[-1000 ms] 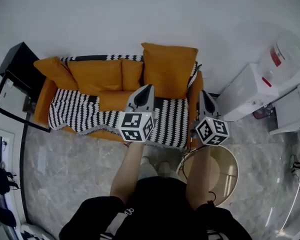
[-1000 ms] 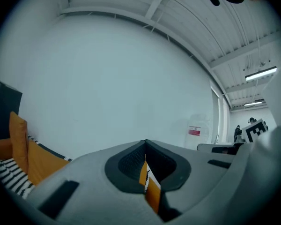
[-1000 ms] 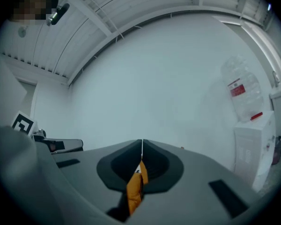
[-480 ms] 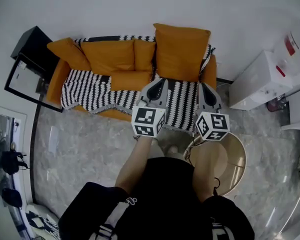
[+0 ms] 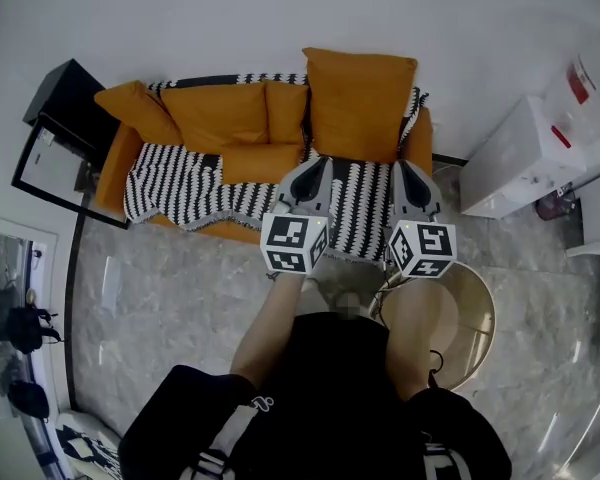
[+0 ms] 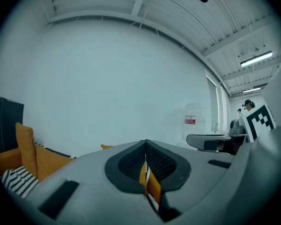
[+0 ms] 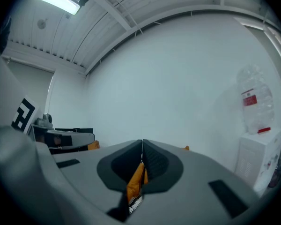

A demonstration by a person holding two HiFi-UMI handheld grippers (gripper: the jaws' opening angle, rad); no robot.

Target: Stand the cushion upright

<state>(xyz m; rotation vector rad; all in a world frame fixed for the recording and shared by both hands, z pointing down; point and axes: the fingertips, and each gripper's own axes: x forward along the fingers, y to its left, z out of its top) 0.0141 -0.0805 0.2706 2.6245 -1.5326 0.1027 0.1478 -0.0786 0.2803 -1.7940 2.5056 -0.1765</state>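
Note:
A large orange cushion (image 5: 360, 103) stands upright against the backrest at the right end of the orange sofa (image 5: 115, 163). Both grippers hover side by side over the front of the seat, just short of the cushion's lower edge and apart from it. My left gripper (image 5: 320, 164) points at the cushion's lower left corner and my right gripper (image 5: 405, 166) at its lower right. In the left gripper view the jaws of the left gripper (image 6: 145, 159) meet in a thin line. The right gripper (image 7: 141, 161) looks the same in its own view. Nothing is held.
A black-and-white striped throw (image 5: 180, 183) covers the seat. Smaller orange cushions (image 5: 225, 118) lean along the backrest. A black side table (image 5: 60, 93) stands left of the sofa, a white water dispenser (image 5: 525, 158) on the right, and a round wooden stool (image 5: 465, 318) beside my right arm.
Both grippers have drawn back a little from the large cushion toward the seat's front edge, and the head view has shifted. Over the last half second almost nothing moved.

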